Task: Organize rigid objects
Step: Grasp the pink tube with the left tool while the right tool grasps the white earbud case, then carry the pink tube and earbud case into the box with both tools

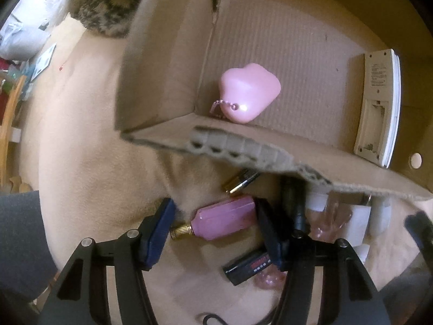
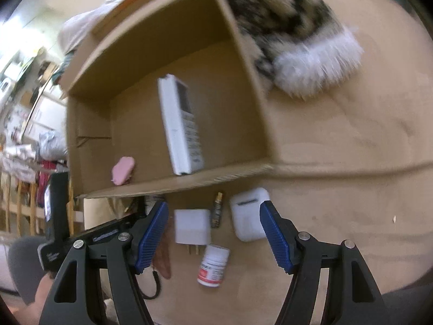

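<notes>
An open cardboard box (image 1: 162, 62) (image 2: 251, 86) lies on a beige blanket and holds a pink heart-shaped keychain (image 1: 247, 92) (image 2: 123, 170) and a white remote (image 1: 379, 105) (image 2: 181, 124). My left gripper (image 1: 213, 222) is open, its jaws on either side of a pink perfume bottle with a gold cap (image 1: 224, 220). A battery (image 1: 240, 181) and a black lipstick-like tube (image 1: 247, 266) lie close by. My right gripper (image 2: 213, 224) is open above a white charger plug (image 2: 192, 226), a battery (image 2: 217, 211), a white earbud case (image 2: 247, 220) and a white pill bottle (image 2: 213, 265).
A spotted furry item (image 2: 295, 35) (image 1: 104, 2) rests against the box's far side. A black cable (image 2: 153, 284) lies at the lower left of the right wrist view. Room clutter and wooden furniture (image 2: 24, 124) stand at the left.
</notes>
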A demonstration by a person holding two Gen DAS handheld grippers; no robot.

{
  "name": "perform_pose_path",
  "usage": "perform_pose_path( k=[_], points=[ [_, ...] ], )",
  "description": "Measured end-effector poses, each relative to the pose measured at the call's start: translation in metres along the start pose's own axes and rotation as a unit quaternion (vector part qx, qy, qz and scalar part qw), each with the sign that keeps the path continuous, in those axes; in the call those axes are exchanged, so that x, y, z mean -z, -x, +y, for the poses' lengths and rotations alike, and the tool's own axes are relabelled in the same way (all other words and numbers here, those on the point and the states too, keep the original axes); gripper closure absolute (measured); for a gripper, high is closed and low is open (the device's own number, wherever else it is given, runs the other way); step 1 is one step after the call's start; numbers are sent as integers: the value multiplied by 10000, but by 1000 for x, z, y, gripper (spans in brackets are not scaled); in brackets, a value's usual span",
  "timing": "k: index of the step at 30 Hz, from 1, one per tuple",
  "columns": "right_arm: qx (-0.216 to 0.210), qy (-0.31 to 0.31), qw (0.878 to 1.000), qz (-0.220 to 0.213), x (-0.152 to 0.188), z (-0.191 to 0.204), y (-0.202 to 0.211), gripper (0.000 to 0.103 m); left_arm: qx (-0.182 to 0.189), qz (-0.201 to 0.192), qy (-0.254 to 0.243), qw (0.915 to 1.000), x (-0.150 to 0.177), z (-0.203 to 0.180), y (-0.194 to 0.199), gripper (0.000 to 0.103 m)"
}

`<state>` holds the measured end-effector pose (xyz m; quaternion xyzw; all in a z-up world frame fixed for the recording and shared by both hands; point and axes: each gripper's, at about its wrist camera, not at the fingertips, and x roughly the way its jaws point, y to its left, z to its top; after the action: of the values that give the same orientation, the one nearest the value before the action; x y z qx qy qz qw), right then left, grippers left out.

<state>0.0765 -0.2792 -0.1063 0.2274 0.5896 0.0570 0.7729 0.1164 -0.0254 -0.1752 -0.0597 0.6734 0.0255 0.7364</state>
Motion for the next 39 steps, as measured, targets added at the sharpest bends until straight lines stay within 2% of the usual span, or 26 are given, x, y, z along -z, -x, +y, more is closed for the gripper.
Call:
perform_pose_path(
  k=[4,10,12,14,17,29,39],
  points=[
    [205,-168,9989,395,-4,-10,-21,29,9,28,44,10000,2,7,2,63],
    [705,248,9943,761,-6,2,-53,32,-17,33,-80,10000,0,0,5,63],
    [982,452,9908,814,-6,7,-61,49,-6,26,-111,9999,0,-5,8,63],
    [1118,601,9888,785,-6,10,-62,58,-1,20,-142,9999,5,-6,8,63],
    [1054,677,9898,684,-6,14,-58,58,3,5,-145,9999,5,-12,8,63],
    [844,688,9934,353,2,19,-34,58,-150,-169,-31,9997,18,27,28,63],
    [355,863,9956,11,18,36,8,58,-245,-615,65,9978,40,50,74,63]
  ],
)
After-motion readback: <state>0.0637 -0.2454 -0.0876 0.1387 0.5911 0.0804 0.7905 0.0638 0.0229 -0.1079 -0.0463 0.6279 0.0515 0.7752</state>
